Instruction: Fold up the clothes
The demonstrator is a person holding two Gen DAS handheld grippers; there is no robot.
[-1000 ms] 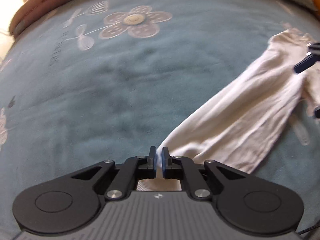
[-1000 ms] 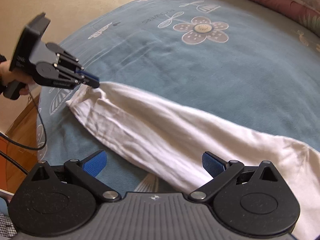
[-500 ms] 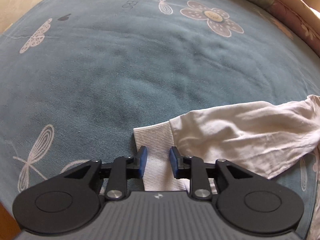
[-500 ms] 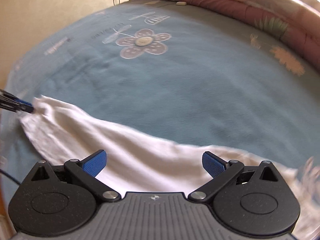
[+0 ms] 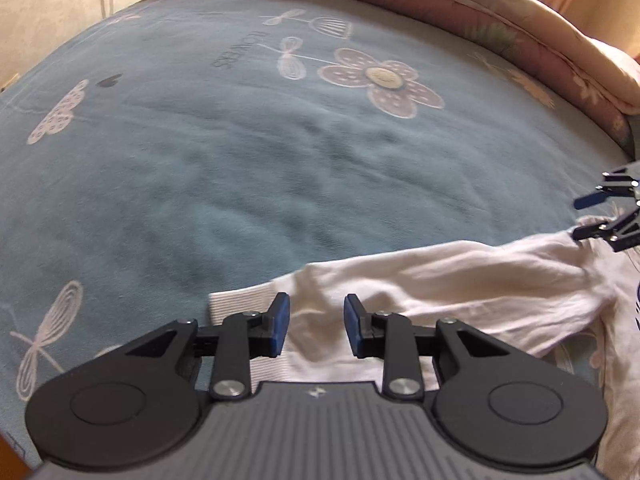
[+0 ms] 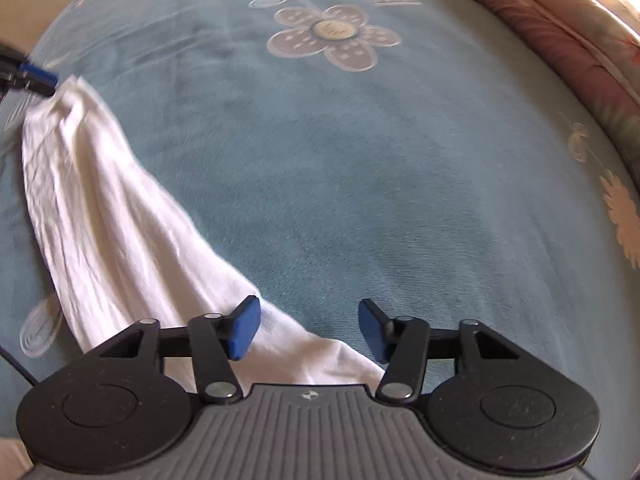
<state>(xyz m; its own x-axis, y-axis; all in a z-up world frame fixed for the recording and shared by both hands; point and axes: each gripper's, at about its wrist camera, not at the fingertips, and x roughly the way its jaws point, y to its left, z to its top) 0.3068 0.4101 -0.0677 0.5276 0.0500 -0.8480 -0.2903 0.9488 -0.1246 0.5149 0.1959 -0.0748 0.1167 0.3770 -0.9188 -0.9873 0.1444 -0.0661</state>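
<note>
A white long-sleeved garment lies on the blue bedspread. Its sleeve runs from the ribbed cuff toward the right. My left gripper hovers over the sleeve just past the cuff, open by a narrow gap, pads clear of the cloth. At the right edge of that view my right gripper hangs over the sleeve's far end. In the right wrist view the sleeve slants up to the left gripper. My right gripper is closing; the cloth's edge lies below its jaws, untouched by the pads.
A pink floral quilt is heaped along the far edge of the bed, also the quilt at the right. A large flower print marks the spread. Beige floor shows beyond the left edge. A dark cable trails at lower left.
My left gripper opened and let go of the cuff, which now lies flat on the bed. My right gripper slid along the sleeve, rolled, and its jaws narrowed from wide open.
</note>
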